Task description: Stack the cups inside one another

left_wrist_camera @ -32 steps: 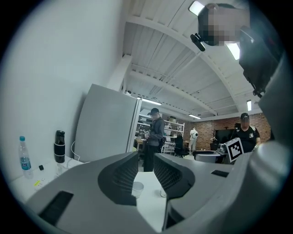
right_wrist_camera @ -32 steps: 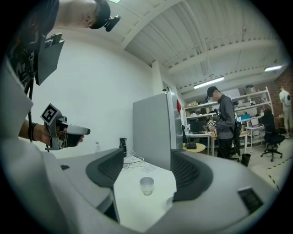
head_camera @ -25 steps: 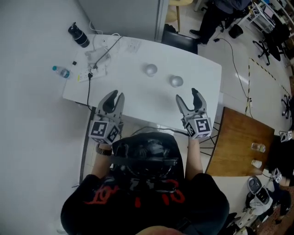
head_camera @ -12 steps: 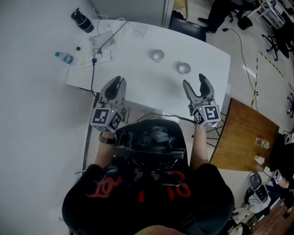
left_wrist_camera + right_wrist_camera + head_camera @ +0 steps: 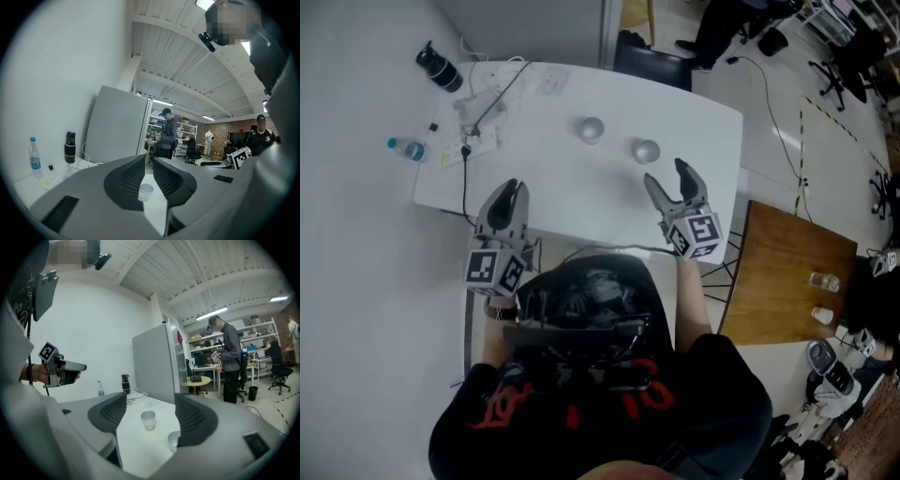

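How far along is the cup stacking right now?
Done: nothing; the left cup and right cup stand apart on the table. In hand: nothing. The left hand-held gripper has just been closing its jaws to a narrow gap on nothing; the right hand-held gripper is wide open just short of the right cup. Left: grasp one cup, set it inside the other.

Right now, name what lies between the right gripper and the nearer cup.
Only bare table separates right gripper from that cup, shown in the head view.
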### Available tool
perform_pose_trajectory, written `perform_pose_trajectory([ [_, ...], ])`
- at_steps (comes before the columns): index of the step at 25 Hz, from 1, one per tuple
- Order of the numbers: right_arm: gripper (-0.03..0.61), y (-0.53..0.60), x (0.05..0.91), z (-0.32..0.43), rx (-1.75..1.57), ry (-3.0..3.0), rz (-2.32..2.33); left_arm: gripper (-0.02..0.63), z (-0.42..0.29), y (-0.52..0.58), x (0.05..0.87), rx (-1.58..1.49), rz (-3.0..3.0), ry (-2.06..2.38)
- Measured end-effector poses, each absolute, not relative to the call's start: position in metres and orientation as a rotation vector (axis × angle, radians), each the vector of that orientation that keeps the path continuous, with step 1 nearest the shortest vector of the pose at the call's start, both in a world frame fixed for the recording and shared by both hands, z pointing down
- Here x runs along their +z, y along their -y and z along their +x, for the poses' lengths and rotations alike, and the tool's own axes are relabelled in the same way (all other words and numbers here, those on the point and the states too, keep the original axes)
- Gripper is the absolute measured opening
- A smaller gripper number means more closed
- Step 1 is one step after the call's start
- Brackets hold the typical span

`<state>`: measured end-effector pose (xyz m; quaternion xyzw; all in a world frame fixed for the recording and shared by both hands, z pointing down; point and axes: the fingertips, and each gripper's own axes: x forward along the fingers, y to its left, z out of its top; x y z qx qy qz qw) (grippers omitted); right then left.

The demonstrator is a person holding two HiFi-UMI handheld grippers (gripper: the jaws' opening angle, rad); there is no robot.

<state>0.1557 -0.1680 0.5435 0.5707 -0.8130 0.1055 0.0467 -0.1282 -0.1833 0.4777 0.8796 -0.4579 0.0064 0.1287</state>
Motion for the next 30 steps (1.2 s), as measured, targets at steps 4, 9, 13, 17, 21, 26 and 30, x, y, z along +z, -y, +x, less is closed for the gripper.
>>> perform_pose_trajectory([
  [4, 0.334, 0.169, 0.559, 0.159, 0.349, 2.446, 1.745, 0.057, -0.126, 0.185, 0.49, 0.033, 2.572, 1.297],
  [9, 0.334, 0.18, 0.583, 0.162, 0.405, 2.418, 1.72, 0.055, -0.118, 0.195, 0.496, 0.023, 2.586, 1.268],
  [13, 0.334, 0.176, 0.604, 0.181, 0.462, 2.378, 1.734, 0.052, -0.098, 0.202, 0.5, 0.014, 2.584, 1.222],
  [17, 0.334, 0.178, 0.625, 0.186, 0.522, 2.356, 1.745, 0.049, -0.093, 0.213, 0.5, 0.014, 2.559, 1.206],
  [21, 0.334, 0.177, 0.652, 0.19, 0.554, 2.341, 1.711, 0.002, -0.092, 0.214, 0.495, 0.002, 2.564, 1.218],
  [26, 0.336, 0.185, 0.676, 0.201, 0.609, 2.305, 1.702, 0.0, -0.088, 0.217, 0.486, -0.004, 2.607, 1.235],
  [30, 0.376, 0.196, 0.699, 0.201, 0.647, 2.279, 1.667, 0.0, -0.096, 0.214, 0.484, -0.051, 2.592, 1.259],
])
